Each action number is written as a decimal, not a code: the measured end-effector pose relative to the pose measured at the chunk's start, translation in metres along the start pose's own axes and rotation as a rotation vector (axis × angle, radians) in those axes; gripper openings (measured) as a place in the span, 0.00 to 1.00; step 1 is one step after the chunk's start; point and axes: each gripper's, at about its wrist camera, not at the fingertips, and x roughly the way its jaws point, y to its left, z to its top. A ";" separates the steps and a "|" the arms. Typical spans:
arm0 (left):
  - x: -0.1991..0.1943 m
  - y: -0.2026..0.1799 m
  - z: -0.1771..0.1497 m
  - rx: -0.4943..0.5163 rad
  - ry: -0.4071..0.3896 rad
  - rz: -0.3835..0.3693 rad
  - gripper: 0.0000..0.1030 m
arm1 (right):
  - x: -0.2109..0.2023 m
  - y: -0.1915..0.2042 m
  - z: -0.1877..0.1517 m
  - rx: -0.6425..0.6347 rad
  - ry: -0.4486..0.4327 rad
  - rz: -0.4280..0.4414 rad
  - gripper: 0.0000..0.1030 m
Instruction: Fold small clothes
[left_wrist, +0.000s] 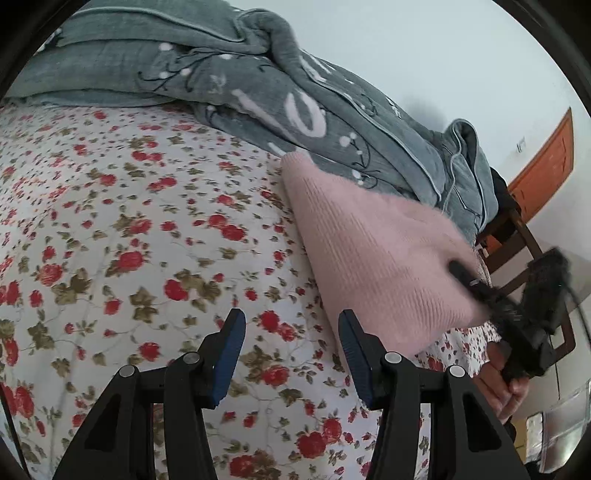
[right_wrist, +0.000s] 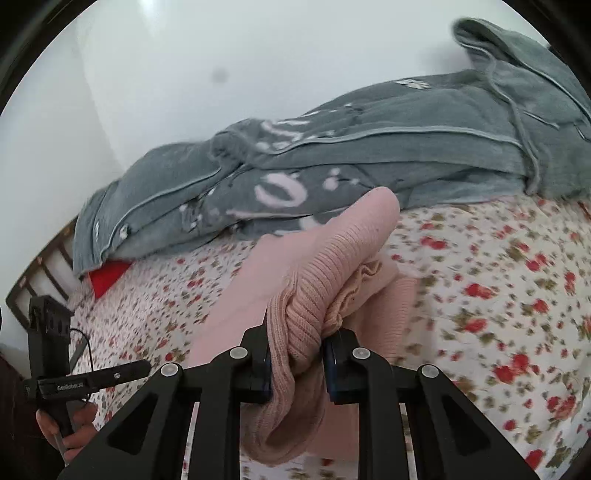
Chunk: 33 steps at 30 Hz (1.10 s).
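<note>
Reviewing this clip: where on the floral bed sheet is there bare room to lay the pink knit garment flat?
The widest free patch of the white red-flowered bed sheet lies ahead of the open left gripper, bordered by the crumpled grey fleece blanket behind and the pink ribbed knit garment beside it. It is crowded along the blanket, where the right gripper clamps the knit.

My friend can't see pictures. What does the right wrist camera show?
The right claw is shut on a bunched pink ribbed knit garment above a white bedsheet with red flowers. A rumpled grey fleece blanket lies behind, and the left claw shows at the left edge.
</note>
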 end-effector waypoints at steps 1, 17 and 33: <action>0.003 -0.003 0.001 0.003 0.002 -0.003 0.49 | 0.007 -0.011 -0.005 0.025 0.032 -0.033 0.21; 0.046 -0.067 0.000 0.100 0.045 0.043 0.49 | 0.003 -0.005 -0.036 -0.151 0.091 -0.233 0.36; 0.061 -0.049 0.049 -0.002 0.072 -0.077 0.52 | 0.017 -0.039 0.005 0.003 0.161 -0.126 0.67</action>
